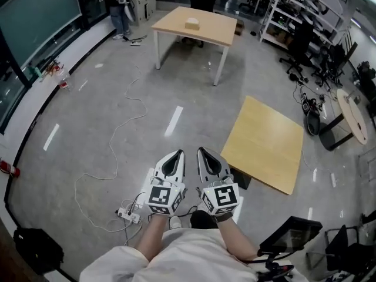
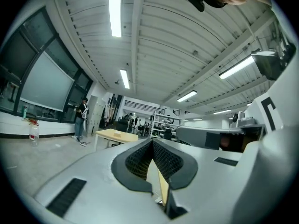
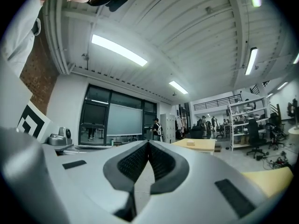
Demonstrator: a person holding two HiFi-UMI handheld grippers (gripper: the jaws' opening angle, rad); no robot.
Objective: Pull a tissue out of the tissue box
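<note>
Hanging over the grey floor close in front of the person, the left gripper points ahead with its fingers closed. The ribbed black pads meet at their tips, and nothing sits between them. A white power strip with its thin cable lies on the floor just to the left of this gripper.

Just beside it, nearly parallel, the right gripper points the same way. Its fingers are also pressed together at the tips and hold nothing. Neither gripper touches anything.

The tissue box is well apart from both, far ahead across the open floor. It stands alone near the middle of a pale wooden surface on white legs. Both gripper views show it as a small pale block on that surface, above and beyond the closed tips.

To the right of the grippers in the head view, a light wooden panel sits low near the floor. Shelving and office chairs stand beyond it.
</note>
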